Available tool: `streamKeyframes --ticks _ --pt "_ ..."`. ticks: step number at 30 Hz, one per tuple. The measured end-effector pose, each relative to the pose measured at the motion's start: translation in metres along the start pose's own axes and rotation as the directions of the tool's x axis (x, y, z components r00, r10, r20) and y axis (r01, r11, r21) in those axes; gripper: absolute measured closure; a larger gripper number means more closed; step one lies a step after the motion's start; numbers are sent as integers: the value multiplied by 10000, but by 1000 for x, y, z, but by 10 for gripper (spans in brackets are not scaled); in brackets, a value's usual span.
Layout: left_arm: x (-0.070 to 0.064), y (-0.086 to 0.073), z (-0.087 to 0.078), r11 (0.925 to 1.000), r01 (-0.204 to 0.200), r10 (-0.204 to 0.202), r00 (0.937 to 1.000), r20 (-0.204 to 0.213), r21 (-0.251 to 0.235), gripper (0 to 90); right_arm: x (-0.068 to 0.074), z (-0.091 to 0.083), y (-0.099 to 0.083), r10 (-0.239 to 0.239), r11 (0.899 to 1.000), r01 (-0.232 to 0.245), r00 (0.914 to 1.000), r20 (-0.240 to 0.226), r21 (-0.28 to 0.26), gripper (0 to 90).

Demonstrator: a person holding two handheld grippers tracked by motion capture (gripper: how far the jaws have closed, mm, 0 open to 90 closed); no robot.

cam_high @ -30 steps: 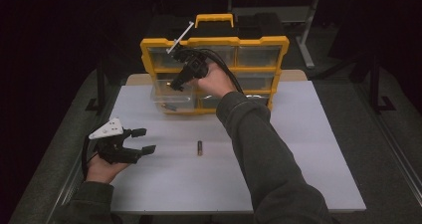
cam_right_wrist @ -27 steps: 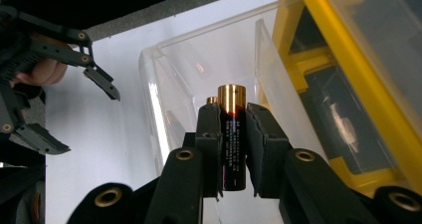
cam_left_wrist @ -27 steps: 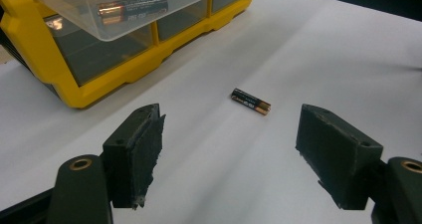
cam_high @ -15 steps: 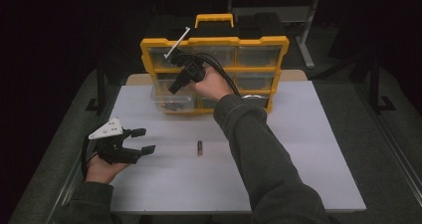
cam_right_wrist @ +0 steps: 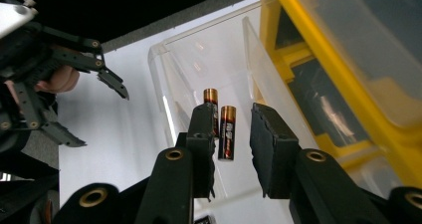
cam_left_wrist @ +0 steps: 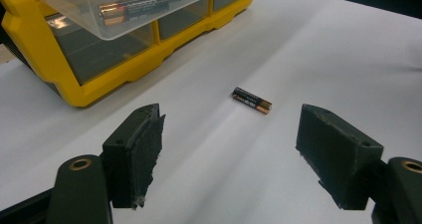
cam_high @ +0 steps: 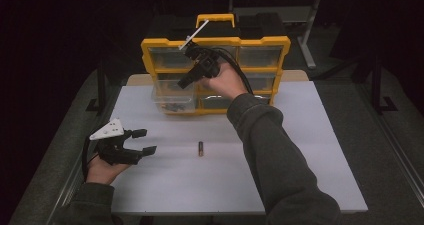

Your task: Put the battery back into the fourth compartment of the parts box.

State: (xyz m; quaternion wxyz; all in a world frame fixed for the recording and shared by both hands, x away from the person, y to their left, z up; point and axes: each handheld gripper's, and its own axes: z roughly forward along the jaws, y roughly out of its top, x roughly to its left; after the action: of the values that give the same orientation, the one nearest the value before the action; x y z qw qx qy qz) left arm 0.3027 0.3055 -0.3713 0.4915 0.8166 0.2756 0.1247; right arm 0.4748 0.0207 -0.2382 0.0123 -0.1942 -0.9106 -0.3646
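Observation:
A yellow organizer (cam_high: 265,41) stands at the back of the white table (cam_high: 310,150). Its clear lower-left drawer (cam_high: 172,97) is pulled out, with batteries (cam_right_wrist: 227,133) lying in it. My right gripper (cam_high: 184,83) hangs just over that drawer, jaws (cam_right_wrist: 232,112) a little apart and holding nothing. A single battery (cam_high: 201,148) lies on the table in front of the organizer. My left gripper (cam_high: 146,141) rests low at the table's left and is wide open (cam_left_wrist: 230,129) toward that battery (cam_left_wrist: 252,100).
The organizer's other drawers (cam_high: 260,56) are pushed in. Its yellow frame (cam_left_wrist: 30,40) stands close on the left gripper's left. Dark floor surrounds the table, and a metal stand (cam_high: 310,30) is behind at the right.
The right hand has wobbled slightly above the open drawer. The left gripper and the loose battery have not moved.

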Motion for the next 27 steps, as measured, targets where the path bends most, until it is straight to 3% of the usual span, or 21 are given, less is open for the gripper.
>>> streamKeyframes --ticks 2,14,27 --pt "0 0 0 10000 -10 10 10000 8 -32 258 0 -11 -6 -10 9996 10 10000 11 -291 685" --pt "-1 0 1 10000 43 -43 10000 -9 72 255 -2 -35 -35 436 9980 -423 9987 249 -478 645" --pt "-1 0 0 9999 107 -107 9999 -27 69 254 -6 -40 -72 804 9955 -793 9966 191 -527 605"
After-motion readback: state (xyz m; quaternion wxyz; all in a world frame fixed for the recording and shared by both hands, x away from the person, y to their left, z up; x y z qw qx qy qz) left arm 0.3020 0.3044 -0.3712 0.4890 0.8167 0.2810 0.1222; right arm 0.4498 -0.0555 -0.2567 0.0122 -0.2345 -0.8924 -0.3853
